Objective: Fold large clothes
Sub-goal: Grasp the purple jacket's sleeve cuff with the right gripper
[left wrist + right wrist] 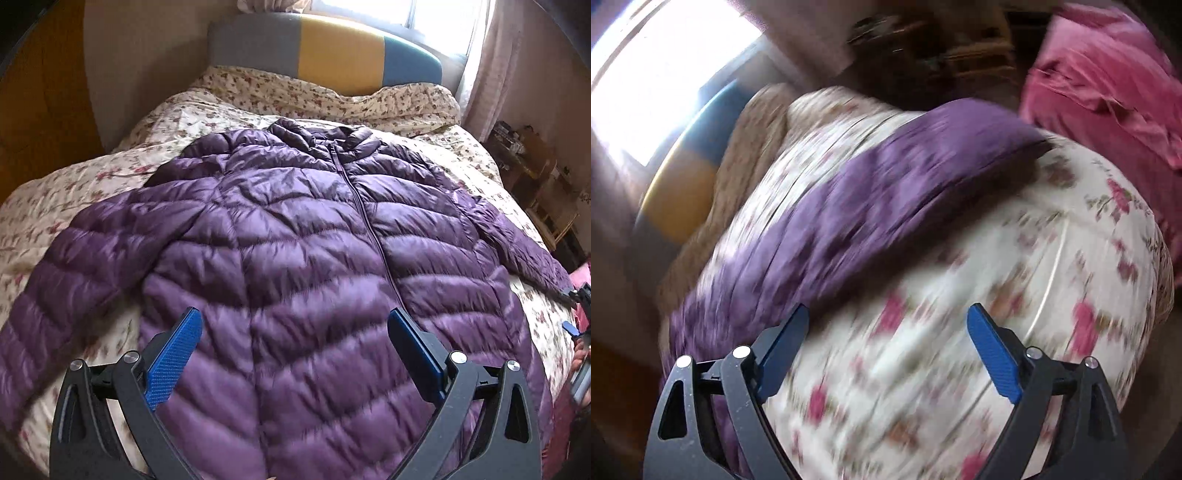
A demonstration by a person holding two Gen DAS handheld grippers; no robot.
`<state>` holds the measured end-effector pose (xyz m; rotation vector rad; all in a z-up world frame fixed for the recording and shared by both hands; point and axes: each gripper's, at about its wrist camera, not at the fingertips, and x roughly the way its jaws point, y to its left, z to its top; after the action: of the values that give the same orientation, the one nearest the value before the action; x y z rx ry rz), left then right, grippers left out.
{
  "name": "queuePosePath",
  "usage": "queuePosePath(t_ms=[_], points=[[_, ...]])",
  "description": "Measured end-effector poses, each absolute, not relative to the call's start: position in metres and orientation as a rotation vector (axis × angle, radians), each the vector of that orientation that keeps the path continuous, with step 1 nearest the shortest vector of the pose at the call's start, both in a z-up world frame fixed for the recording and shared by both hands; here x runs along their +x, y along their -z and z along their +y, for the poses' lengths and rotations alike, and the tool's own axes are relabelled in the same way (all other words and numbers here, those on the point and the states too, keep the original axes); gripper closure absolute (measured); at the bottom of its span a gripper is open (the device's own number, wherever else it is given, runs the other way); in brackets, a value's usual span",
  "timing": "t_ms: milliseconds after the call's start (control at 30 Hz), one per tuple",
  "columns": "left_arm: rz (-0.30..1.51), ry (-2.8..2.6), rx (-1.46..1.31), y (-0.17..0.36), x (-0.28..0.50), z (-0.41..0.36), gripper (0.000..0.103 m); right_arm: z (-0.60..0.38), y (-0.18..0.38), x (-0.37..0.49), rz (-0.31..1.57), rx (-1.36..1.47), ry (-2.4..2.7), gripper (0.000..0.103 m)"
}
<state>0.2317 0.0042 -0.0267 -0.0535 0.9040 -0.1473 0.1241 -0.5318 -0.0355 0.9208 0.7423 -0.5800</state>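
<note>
A purple quilted puffer jacket (295, 251) lies front-up and zipped on a bed covered by a cream floral quilt (92, 177), filling the centre of the left wrist view, collar toward the top of the frame and both sleeves spread outward. The left hand-held gripper (293, 325) hovers at the bottom of that frame over the jacket's lower body, its blue-padded fingers (173, 354) spread wide and holding nothing. At the top centre stands a padded headboard (332, 51) in grey, yellow and teal panels, with a bright window (439, 18) and pale pink curtain (495, 66) at the upper right. Wooden shelving (532, 173) crowds the right edge.

The right wrist view is heavily motion-blurred. The right hand-held gripper (890, 317), also spread apart and empty, sits at the bottom centre above the floral quilt, just beside a jacket sleeve (886, 184) that runs diagonally from lower left to upper right. A pink cloth (1108, 85) occupies the upper right corner; what it is cannot be told. The window glares white at the upper left.
</note>
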Motion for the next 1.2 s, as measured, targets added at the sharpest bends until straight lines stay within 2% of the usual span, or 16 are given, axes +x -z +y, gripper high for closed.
queuePosePath(t_ms=[200,400,467,533,733,1200], points=[[0.920,0.095,-0.050,0.039,0.278,0.000,0.003,-0.584,0.035,0.134,0.665,1.021,0.653,0.030],[0.918,0.070,-0.042,0.046,0.314,-0.008,0.003,-0.610,0.039,0.150,0.662,1.034,0.678,0.053],[0.921,0.073,-0.060,0.051,0.321,-0.006,0.004,-0.608,0.038,0.155,0.659,1.019,0.666,0.072],[0.933,0.057,-0.070,0.058,0.328,-0.002,0.016,-0.606,0.036,0.165,0.656,0.994,0.647,0.077],[0.953,0.063,-0.099,0.078,0.335,0.006,0.019,-0.582,0.021,0.192,0.646,0.909,0.548,0.079],[0.927,0.069,-0.091,0.086,0.332,0.004,0.016,-0.485,-0.012,0.281,0.694,0.714,0.274,0.084]])
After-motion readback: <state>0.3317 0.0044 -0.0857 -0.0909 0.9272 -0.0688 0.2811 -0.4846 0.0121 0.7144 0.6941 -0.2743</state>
